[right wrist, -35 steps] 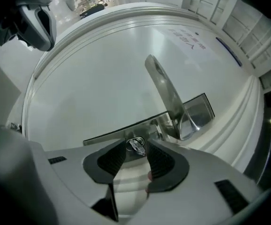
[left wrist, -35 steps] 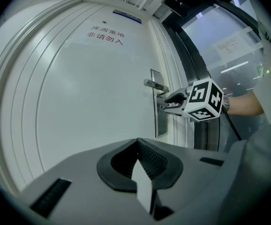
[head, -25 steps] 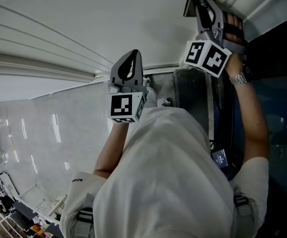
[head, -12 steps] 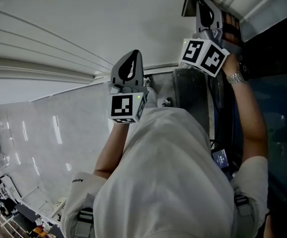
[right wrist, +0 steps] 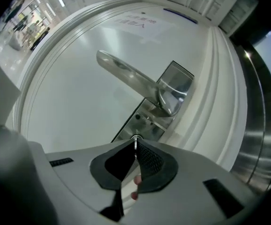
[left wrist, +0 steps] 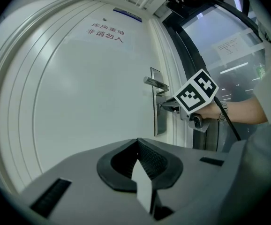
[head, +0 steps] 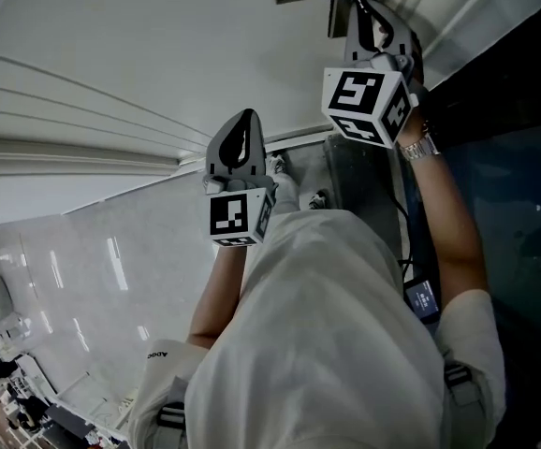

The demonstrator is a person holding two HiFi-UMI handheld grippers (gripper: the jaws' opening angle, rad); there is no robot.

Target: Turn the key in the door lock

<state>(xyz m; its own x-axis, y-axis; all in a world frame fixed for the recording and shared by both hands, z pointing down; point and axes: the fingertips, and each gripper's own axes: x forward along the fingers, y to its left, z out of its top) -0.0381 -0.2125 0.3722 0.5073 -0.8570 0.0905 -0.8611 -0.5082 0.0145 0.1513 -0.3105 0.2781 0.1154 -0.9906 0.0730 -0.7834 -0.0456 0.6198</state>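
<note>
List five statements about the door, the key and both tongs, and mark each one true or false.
1. The right tongs are shut on the key in the lock plate. True; their jaws have just been closing, with the key between them.
2. The left tongs grip the lever handle. False: they are shut on nothing and held clear of the door.
3. The lever handle sits above the key. True.
4. The door is dark wood. False: it is white.
5. The door bears no sign. False: a printed sign is stuck high on it.
</note>
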